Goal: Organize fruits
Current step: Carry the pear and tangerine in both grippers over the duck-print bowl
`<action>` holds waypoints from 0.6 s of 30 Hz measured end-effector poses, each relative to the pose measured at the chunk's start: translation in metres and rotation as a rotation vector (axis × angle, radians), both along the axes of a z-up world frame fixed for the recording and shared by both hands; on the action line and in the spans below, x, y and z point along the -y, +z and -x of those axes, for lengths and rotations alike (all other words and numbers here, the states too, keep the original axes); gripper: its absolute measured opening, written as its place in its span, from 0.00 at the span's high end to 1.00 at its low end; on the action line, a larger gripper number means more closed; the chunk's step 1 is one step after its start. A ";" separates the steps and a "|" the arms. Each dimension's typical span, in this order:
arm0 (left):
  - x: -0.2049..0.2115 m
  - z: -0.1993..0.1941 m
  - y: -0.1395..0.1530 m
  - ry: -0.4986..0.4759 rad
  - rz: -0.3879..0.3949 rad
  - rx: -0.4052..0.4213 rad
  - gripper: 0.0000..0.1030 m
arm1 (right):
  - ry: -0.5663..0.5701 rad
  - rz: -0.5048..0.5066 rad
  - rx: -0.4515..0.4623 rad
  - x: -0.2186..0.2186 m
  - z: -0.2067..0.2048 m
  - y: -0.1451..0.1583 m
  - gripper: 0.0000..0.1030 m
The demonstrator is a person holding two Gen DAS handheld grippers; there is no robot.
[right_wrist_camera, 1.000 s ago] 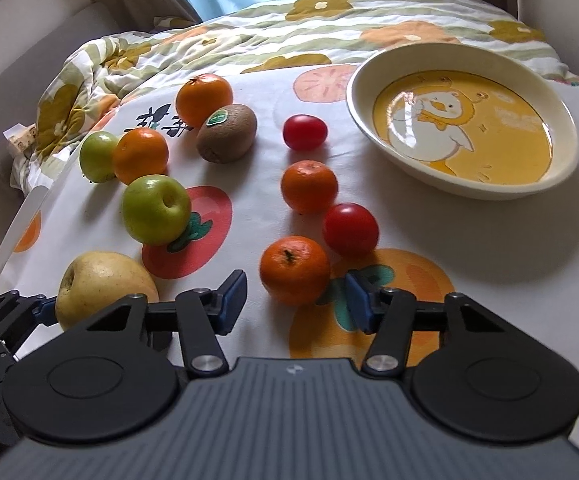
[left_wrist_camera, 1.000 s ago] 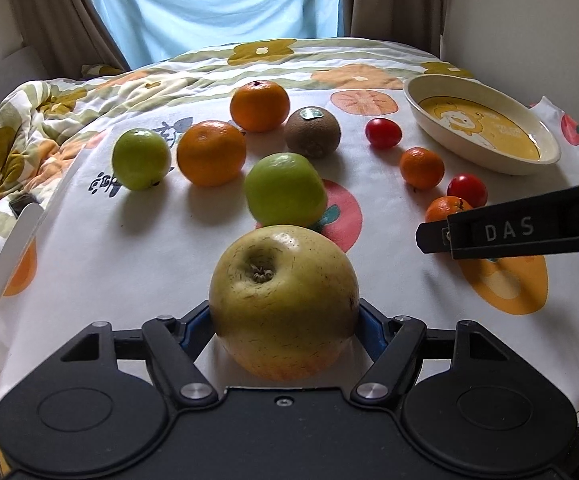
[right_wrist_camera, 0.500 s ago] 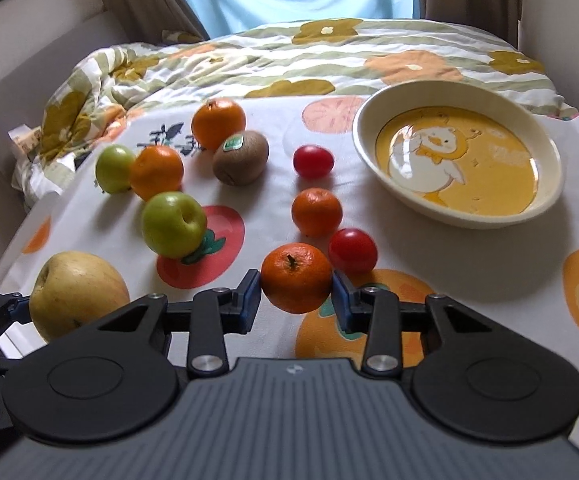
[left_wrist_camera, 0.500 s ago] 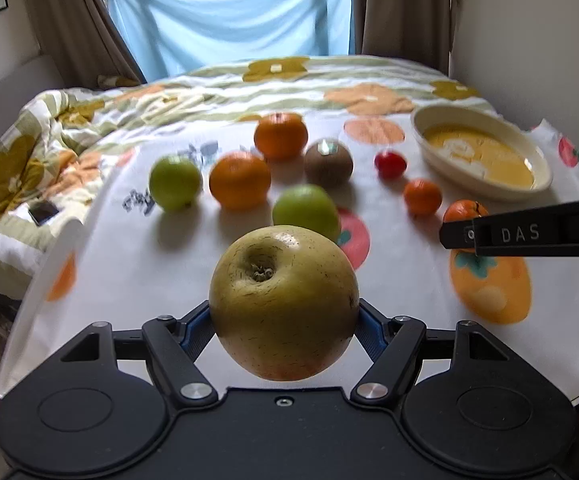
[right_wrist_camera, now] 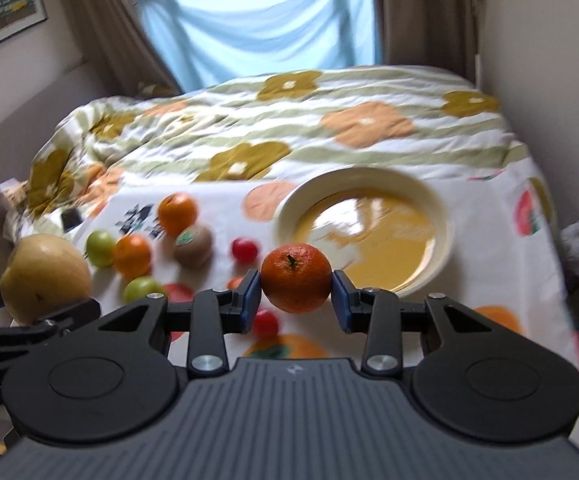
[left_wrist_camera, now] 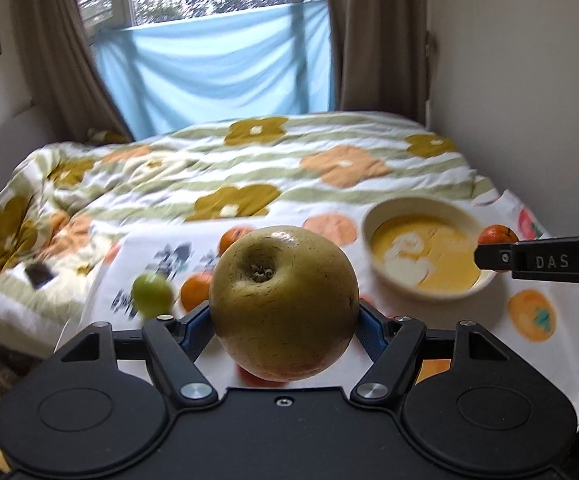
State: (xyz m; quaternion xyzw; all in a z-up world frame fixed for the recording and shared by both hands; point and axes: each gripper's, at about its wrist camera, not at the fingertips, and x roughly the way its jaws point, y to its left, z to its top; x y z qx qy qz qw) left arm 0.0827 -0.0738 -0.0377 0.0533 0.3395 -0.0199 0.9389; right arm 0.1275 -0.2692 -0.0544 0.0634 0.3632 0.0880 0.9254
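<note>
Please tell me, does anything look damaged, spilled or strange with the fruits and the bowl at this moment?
Nothing stands out. The left gripper holds the yellow apple firmly, the right gripper holds the mandarin, and the bowl sits upright and empty. Only camera motion blurs the table.

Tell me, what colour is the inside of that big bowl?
The bowl has a cream rim and a yellow inside with a white figure, too blurred to identify. The right wrist view shows it best.

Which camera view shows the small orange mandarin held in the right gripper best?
The right wrist view. There the small orange mandarin sits whole and sharp between the pads of the right gripper. The left wrist view shows only its top behind a black finger of that gripper, beside the cream bowl.
</note>
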 end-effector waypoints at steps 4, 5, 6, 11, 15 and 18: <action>0.017 -0.023 0.007 -0.061 -0.004 0.014 0.26 | -0.042 0.012 -0.009 0.025 -0.010 0.008 0.49; 0.021 -0.029 0.008 -0.079 -0.002 0.015 0.26 | -0.052 0.017 -0.011 0.030 -0.013 0.009 0.49; 0.025 -0.037 0.008 -0.097 -0.001 0.017 0.26 | -0.067 0.022 -0.010 0.036 -0.015 0.010 0.49; 0.048 -0.075 0.003 -0.183 0.007 0.000 0.26 | -0.130 0.043 -0.023 0.057 -0.029 0.011 0.49; 0.068 -0.108 -0.006 -0.252 -0.013 -0.029 0.26 | -0.182 0.043 -0.044 0.070 -0.049 0.005 0.49; 0.081 -0.132 -0.017 -0.303 -0.027 -0.052 0.26 | -0.223 0.027 -0.063 0.077 -0.065 0.000 0.49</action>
